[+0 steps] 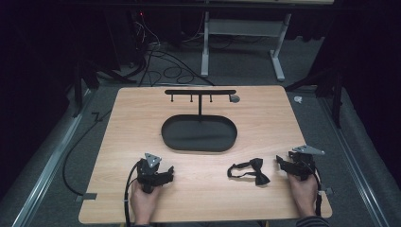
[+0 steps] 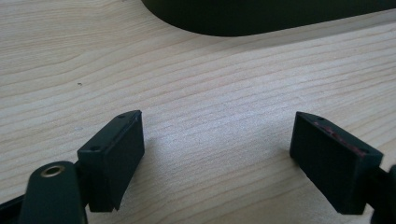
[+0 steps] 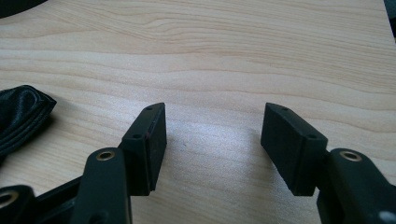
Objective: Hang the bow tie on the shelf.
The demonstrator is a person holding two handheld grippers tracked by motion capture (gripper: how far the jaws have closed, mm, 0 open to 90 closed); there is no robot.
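High view: a wooden table (image 1: pixel 142 113) carries a black oval tray (image 1: pixel 172 137) near its middle, with a black T-shaped hook stand (image 1: pixel 200 92) rising from the tray's far side. A black bow tie (image 1: pixel 257 171) with its strap looped out to the left lies flat on the wood in the near right part of the table, apart from the tray and nearer the person.

Left gripper (image 1: pixel 163 174) — held in the person's left hand (image 1: pixel 143 201), resting low on the near left of the table, well apart from the bow tie. Left gripper view confirms the jaws spread wide with bare wood between them; nothing grasped. The tray's dark rim (image 2: pixel 261 23) shows beyond them.

Right gripper (image 1: pixel 282 164) — held in the right hand (image 1: pixel 302 189) at the near right edge, just beside the bow tie and to its right, not touching it. Right gripper view shows the jaws released, standing wide over bare wood; the satin fold of the bow tie (image 3: pixel 21 114) lies off to the left of the left-hand jaw, outside the gap.
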